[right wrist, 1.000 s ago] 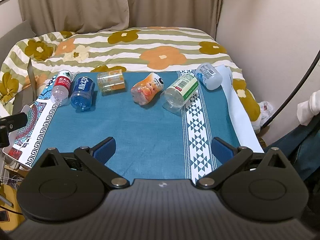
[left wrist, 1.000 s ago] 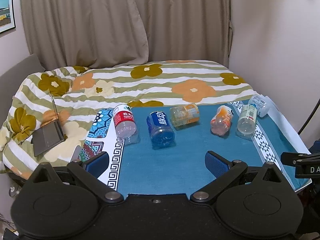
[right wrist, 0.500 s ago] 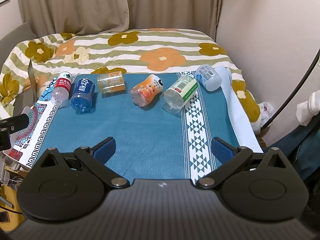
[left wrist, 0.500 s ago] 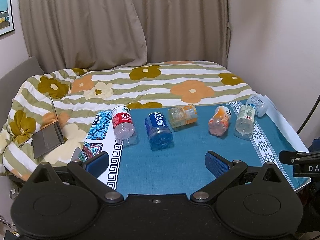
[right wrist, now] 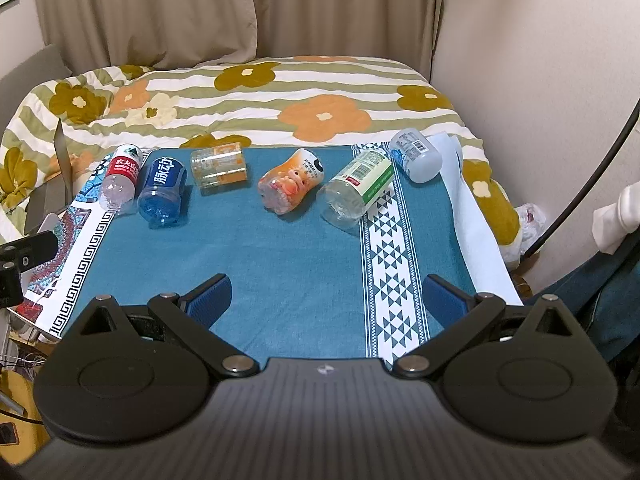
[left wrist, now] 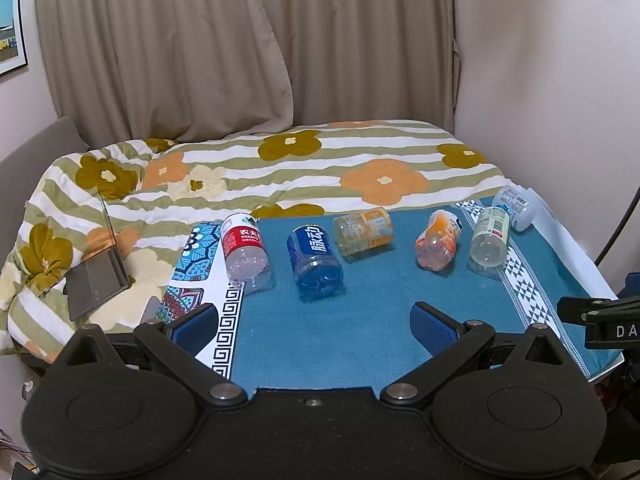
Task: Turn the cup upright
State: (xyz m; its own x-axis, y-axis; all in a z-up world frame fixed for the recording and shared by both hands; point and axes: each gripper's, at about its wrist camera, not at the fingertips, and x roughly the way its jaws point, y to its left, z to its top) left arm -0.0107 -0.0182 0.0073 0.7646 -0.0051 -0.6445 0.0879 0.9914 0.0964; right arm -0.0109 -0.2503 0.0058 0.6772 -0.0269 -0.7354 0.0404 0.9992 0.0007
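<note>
We see six cut plastic bottle cups lying on their sides along the far edge of the teal cloth-covered table [right wrist: 304, 264], red-labelled cup [left wrist: 243, 250] leftmost. Our left gripper [left wrist: 314, 322] and right gripper [right wrist: 326, 300] hover spread, holding nothing, before the floral-quilted bed [left wrist: 280, 164].

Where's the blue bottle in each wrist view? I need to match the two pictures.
Left wrist: blue bottle lies on its side just left of centre, second in the row.
Right wrist: blue bottle lies at the upper left, also second in the row.
Shared landmark: the red-label bottle right beside it, on its left.
</note>
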